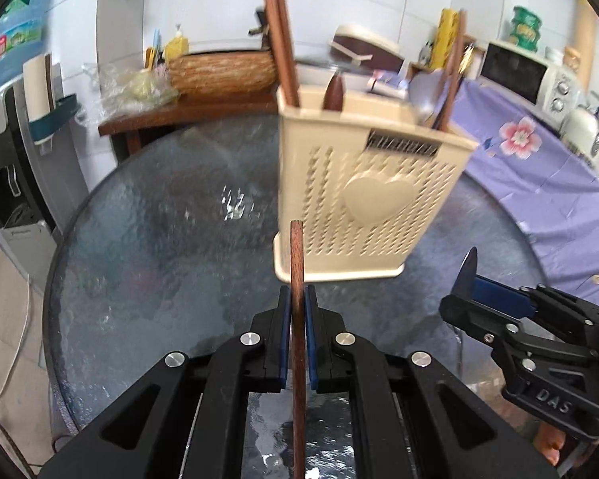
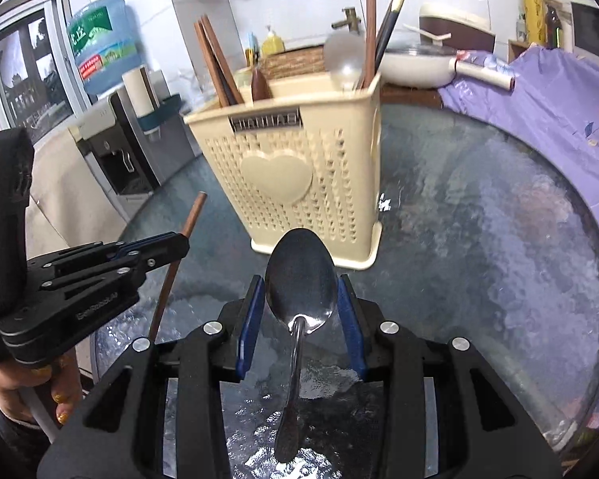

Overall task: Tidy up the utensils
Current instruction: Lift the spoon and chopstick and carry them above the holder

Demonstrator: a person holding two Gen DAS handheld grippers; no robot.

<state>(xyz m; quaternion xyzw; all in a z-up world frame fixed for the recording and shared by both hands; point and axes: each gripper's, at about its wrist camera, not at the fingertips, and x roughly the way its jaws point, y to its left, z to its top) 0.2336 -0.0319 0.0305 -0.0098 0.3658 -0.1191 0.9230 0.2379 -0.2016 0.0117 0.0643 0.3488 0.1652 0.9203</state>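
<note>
**Desk:** Over a round glass surface (image 1: 147,239), what is each hand carrying?

**Photographer:** Left gripper (image 1: 298,319) is clamping a brown wooden chopstick (image 1: 296,263) upright between its blue pads, tip pointing at twelve o'clock toward the cream utensil holder (image 1: 363,199). Right gripper (image 2: 301,299) is cradling a steel spoon (image 2: 301,275), pads pressing on the bowl's edges, handle trailing back toward six o'clock.

**Desk:** Where is the holder sitting?

**Photographer:** Standing on the glass just beyond both tools, at twelve o'clock from the left wrist camera and about eleven o'clock from the right. Brown chopsticks (image 2: 215,60) are already leaning in its far-left compartment, and a second spoon (image 2: 341,60) is standing with more sticks at the other end.

**Desk:** So what does a clean drop require?

**Photographer:** Judging from this, each tool is needing a lift above the rim, then a vertical descent into the matching compartment. Going one at a time looks wise, since the grippers are crowding each other. The spoon's grip on a curved bowl looks the likelier to slip, so a slow tilt is advisable.
</note>
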